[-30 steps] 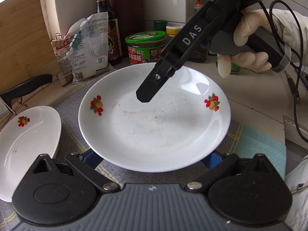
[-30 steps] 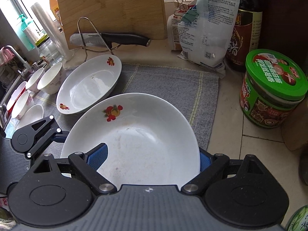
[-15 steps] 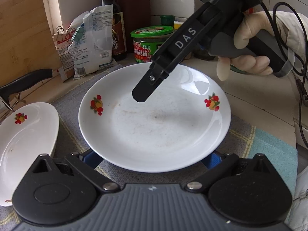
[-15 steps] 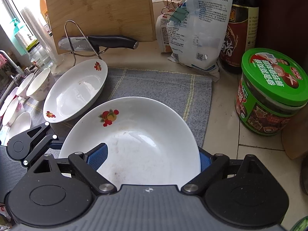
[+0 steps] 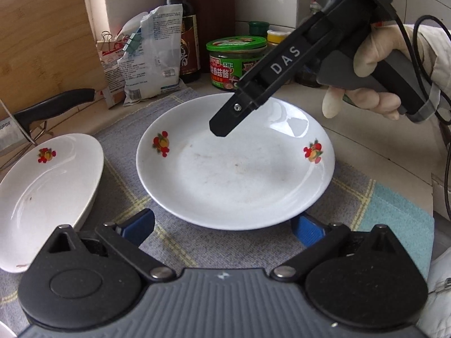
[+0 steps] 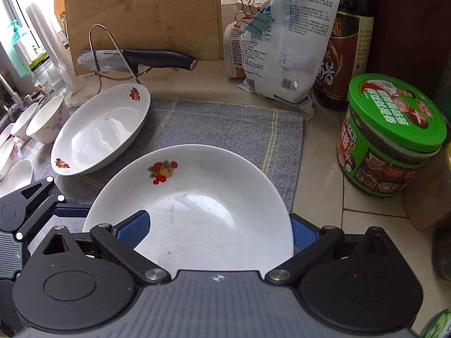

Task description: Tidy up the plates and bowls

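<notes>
A round white plate with fruit prints [image 5: 236, 169] lies on the grey mat [image 5: 180, 242]. My left gripper [image 5: 222, 229] is open, its blue pads just short of the plate's near rim. My right gripper [image 6: 218, 232] straddles the plate's far rim [image 6: 203, 197], one pad inside and one outside; its finger [image 5: 228, 121] hangs over the plate in the left wrist view. An oval white dish [image 5: 42, 194] with the same print lies to the left, also in the right wrist view [image 6: 98, 132].
A green-lidded jar [image 6: 391, 138], soy bottle [image 6: 346, 59] and clipped bags [image 6: 284, 53] stand behind the mat. A knife [image 6: 135, 59] rests on a wire rack before a wooden board [image 6: 143, 14]. Several small bowls [image 6: 46, 119] sit far left.
My left gripper has pulled back from the plate, so the plate looks smaller and farther. The oval dish shows more. The right gripper stays on the plate's rim.
</notes>
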